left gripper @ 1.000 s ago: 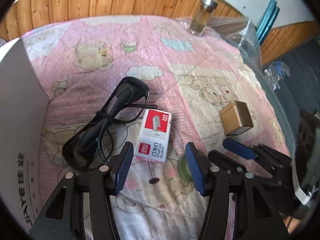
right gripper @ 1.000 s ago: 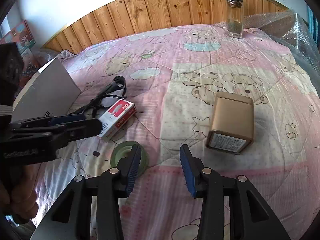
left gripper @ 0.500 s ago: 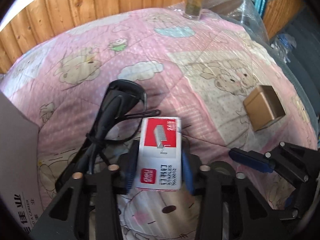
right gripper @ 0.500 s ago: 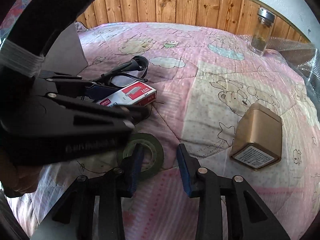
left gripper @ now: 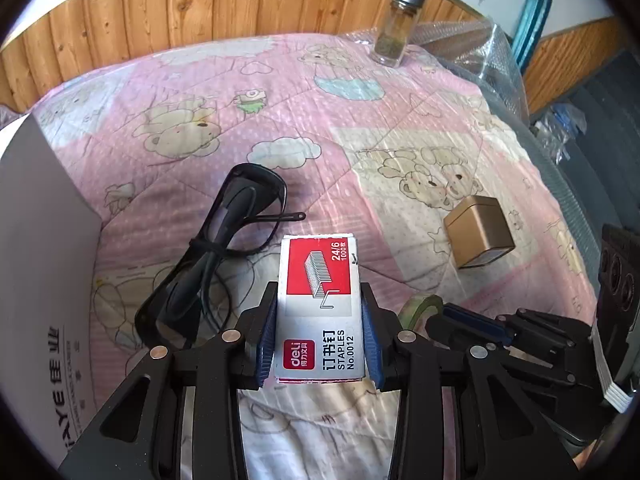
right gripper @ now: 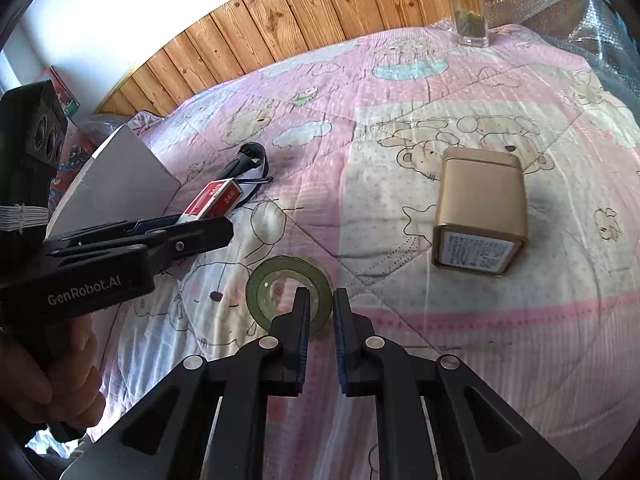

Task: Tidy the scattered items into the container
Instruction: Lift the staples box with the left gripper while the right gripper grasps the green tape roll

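My left gripper [left gripper: 319, 294] is shut on a red and white staples box [left gripper: 318, 280], held by its long sides just above the pink quilt. In the right wrist view the same box [right gripper: 214, 200] sticks out past the left gripper [right gripper: 200, 226]. My right gripper [right gripper: 321, 300] is shut on the near rim of a green tape roll [right gripper: 276, 280], which is tipped up on the quilt. The white cardboard container [left gripper: 44, 264] stands at the left, with a wall [right gripper: 124, 176] facing me. Black glasses [left gripper: 224, 248] and a gold tin [right gripper: 480, 216] lie on the quilt.
A glass jar [left gripper: 396, 28] stands at the far edge of the quilt near the wooden panelling. Bubble wrap [left gripper: 472, 48] is heaped at the far right. A person's hand [right gripper: 60, 380] holds the left gripper's handle. The right gripper's fingers [left gripper: 464, 318] show beside the tape roll [left gripper: 420, 306].
The left jaws closed on the staples box, which now sits squarely between them. The right jaws closed on the tape roll's rim, and the roll tipped up.
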`<state>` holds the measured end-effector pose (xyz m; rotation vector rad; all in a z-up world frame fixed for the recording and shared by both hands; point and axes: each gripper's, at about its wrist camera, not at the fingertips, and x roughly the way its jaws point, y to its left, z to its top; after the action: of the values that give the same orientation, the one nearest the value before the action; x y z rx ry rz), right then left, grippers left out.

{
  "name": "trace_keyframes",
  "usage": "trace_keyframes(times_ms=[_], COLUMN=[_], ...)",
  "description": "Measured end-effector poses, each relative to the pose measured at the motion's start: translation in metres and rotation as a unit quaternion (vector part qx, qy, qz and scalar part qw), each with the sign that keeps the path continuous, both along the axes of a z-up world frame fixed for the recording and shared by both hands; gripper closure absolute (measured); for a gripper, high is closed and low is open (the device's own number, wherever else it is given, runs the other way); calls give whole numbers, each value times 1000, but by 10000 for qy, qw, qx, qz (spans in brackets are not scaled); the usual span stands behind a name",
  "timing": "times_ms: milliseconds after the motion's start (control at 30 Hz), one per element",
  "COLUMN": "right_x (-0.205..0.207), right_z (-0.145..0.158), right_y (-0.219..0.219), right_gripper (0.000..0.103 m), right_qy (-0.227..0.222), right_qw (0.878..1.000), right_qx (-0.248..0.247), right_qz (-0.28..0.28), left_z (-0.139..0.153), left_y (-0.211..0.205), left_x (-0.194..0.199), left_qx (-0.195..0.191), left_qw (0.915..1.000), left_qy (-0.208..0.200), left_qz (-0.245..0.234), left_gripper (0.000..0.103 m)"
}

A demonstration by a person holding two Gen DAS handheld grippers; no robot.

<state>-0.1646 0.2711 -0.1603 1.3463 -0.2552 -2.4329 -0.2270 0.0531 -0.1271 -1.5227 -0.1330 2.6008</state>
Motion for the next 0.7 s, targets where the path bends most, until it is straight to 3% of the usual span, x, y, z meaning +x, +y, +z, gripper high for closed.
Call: trace_keyframes(times_ms=[700], right_x=[55], right_z=[38], right_y=[0], right_gripper=[91], right_qy=[389], right_qw=[9992], right_qx=[24], right_qz=[-8], left_z=[45], left_y=[-11], left_x=[74], left_qx=[263], left_qw=[9982], left_qy=[238], left_qz=[484], left_gripper=[65])
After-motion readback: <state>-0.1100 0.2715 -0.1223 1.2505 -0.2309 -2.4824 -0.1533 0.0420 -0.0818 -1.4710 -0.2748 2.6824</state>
